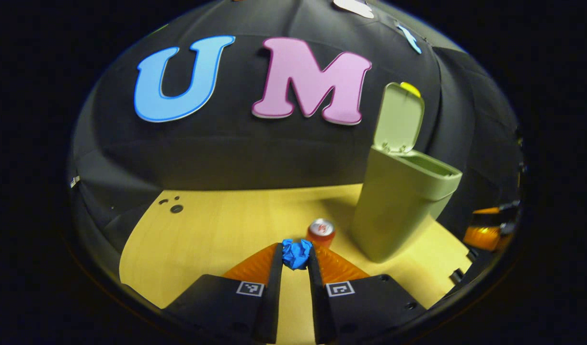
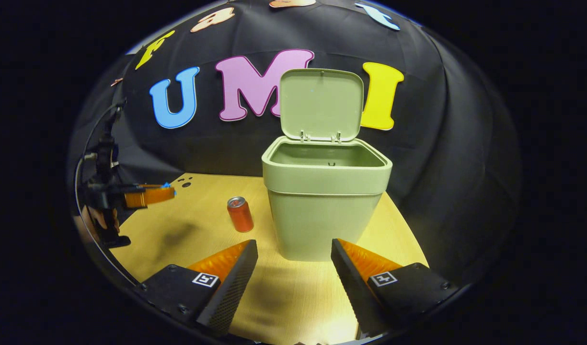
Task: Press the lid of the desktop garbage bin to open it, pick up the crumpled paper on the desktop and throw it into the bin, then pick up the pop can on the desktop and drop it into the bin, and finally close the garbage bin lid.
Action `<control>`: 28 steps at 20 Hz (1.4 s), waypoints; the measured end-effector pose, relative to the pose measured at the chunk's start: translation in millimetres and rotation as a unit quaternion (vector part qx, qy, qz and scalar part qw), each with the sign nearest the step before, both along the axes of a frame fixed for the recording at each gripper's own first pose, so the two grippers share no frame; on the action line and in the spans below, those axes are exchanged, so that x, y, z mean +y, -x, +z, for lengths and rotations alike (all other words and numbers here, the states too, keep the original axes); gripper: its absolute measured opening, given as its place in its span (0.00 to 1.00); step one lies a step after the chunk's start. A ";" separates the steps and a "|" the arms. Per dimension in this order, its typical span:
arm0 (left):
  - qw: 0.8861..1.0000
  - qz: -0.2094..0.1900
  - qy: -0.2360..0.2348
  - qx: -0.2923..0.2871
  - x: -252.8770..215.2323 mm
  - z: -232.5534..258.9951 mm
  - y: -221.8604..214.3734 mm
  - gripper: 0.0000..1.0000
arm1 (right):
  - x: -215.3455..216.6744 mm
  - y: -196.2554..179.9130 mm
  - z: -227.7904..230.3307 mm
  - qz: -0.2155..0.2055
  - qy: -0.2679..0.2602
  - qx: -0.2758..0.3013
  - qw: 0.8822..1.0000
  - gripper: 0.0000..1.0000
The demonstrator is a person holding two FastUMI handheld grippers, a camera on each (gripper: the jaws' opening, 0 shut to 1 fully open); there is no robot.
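My left gripper (image 1: 295,255) is shut on the blue crumpled paper (image 1: 296,253), which sits pinched between its fingertips. In the right gripper view that gripper (image 2: 149,195) hangs above the table at the far left, a speck of the blue paper (image 2: 166,185) at its tip. The red pop can (image 1: 321,230) (image 2: 239,214) stands upright on the table, left of the bin. The green garbage bin (image 1: 398,206) (image 2: 322,211) stands with its lid (image 1: 399,119) (image 2: 321,103) raised upright. My right gripper (image 2: 293,251) is open just in front of the bin, holding nothing.
The pale wooden table (image 1: 212,225) (image 2: 197,230) has small dark holes (image 1: 176,208) near its far left corner. A hand (image 2: 99,218) holds the left gripper at the table's left edge. The right gripper (image 1: 485,230) shows past the bin.
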State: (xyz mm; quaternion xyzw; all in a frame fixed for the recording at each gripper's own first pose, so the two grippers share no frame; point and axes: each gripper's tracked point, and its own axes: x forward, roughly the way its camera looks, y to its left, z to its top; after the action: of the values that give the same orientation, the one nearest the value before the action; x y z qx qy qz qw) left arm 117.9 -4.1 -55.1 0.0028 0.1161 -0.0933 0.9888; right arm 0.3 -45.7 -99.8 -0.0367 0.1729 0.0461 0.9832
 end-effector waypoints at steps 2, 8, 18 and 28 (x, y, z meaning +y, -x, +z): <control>1.000 -0.024 0.000 -0.019 -24.7 23.9 -5.9 0.33 | -6.1 1.8 -5.3 -0.009 -0.012 0.009 1.000 0.98; 0.992 -0.112 0.027 -0.060 -114.9 77.7 -18.7 0.33 | -23.8 9.4 -3.5 -0.028 -0.016 0.005 0.999 0.98; 0.973 -0.221 0.012 -0.059 -229.7 87.7 -42.3 0.33 | -51.9 15.8 -5.1 -0.057 -0.024 0.005 0.998 0.98; 0.974 -0.222 0.002 -0.040 -258.2 66.5 -74.5 0.55 | -63.3 10.9 -4.9 -0.065 -0.011 0.009 0.998 0.98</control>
State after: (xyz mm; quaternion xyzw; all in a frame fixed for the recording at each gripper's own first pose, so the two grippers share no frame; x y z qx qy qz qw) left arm 192.4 -262.3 11.4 0.0299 0.0726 -0.3103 0.9474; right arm -10.6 -109.0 -104.7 -0.0140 0.1833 -0.0153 0.9828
